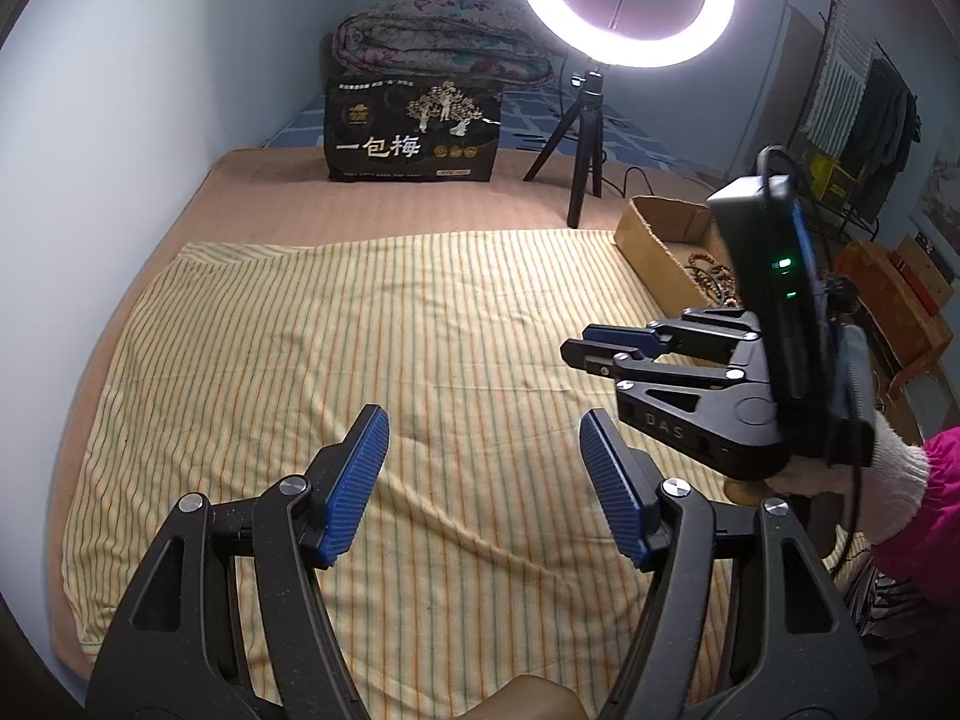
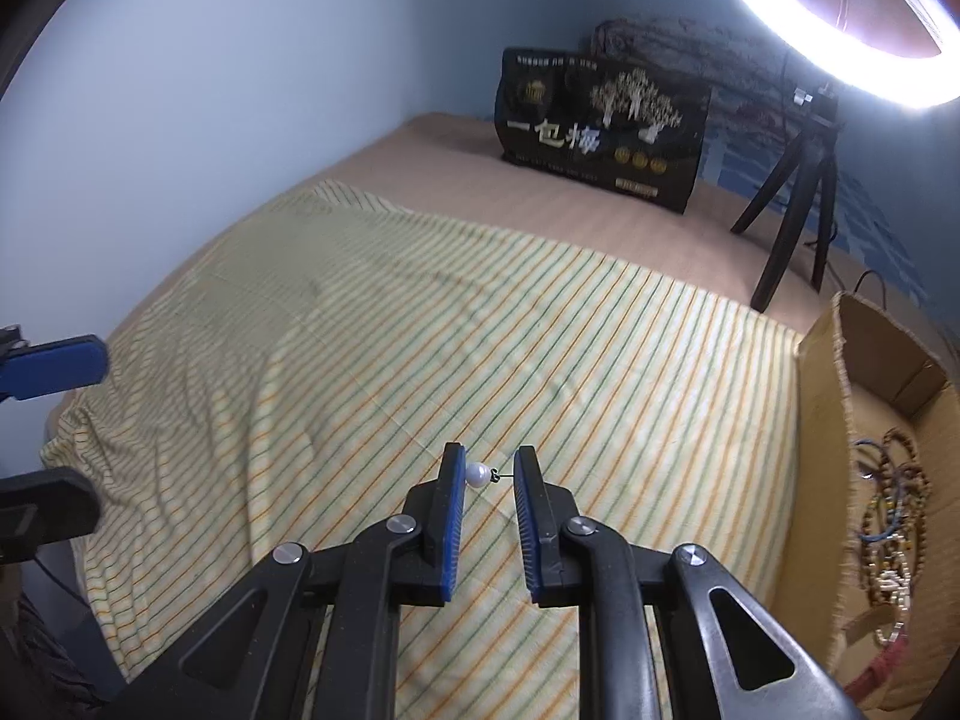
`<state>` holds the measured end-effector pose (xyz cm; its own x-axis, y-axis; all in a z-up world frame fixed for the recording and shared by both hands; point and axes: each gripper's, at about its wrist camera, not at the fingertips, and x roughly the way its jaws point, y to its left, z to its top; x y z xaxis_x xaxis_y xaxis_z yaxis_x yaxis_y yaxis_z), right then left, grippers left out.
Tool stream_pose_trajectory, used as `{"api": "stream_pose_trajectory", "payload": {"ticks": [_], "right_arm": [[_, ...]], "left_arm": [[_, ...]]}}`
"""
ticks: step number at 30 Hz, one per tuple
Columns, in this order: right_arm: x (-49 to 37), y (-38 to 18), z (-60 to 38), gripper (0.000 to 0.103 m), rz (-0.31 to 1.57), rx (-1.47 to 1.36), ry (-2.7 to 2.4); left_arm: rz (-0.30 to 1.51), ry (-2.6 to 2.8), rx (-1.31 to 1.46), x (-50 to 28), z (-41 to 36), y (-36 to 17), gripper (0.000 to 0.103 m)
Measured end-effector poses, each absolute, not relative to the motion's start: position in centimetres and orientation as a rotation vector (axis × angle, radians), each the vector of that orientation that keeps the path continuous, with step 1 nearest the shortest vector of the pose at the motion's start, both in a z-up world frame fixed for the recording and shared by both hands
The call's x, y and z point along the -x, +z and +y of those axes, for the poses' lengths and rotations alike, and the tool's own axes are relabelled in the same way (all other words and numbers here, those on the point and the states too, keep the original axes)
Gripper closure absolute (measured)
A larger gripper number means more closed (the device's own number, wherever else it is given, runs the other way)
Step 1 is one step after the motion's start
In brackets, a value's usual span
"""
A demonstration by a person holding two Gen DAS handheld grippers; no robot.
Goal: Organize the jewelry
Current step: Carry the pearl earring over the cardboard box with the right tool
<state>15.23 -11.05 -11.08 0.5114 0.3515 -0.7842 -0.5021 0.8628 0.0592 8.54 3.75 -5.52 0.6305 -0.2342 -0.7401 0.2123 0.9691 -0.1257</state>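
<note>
My right gripper (image 2: 489,474) is shut on a white pearl earring (image 2: 478,474), pinched between its blue pads above the yellow striped cloth (image 2: 420,330). The right gripper also shows in the left wrist view (image 1: 579,348), held by a gloved hand at the right. My left gripper (image 1: 480,450) is open and empty over the cloth (image 1: 360,330). A cardboard box (image 2: 822,420) at the right holds several beaded bracelets and necklaces (image 2: 894,510); it also shows in the left wrist view (image 1: 648,228).
A ring light on a black tripod (image 1: 585,138) stands behind the cloth. A black printed bag (image 1: 411,129) stands at the back, with a folded quilt (image 1: 444,42) behind it. A wall runs along the left.
</note>
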Motion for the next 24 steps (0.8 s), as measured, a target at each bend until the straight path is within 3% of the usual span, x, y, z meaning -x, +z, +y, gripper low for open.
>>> {"api": "stream_pose_trajectory", "payload": {"ticks": [24], "right_arm": [[-14.9,-4.2,-20.2,0.088,0.791,0.083,0.398]], "left_arm": [[0.858,-0.329,-0.041,-8.8,-2.2,-5.5,0.035]]}}
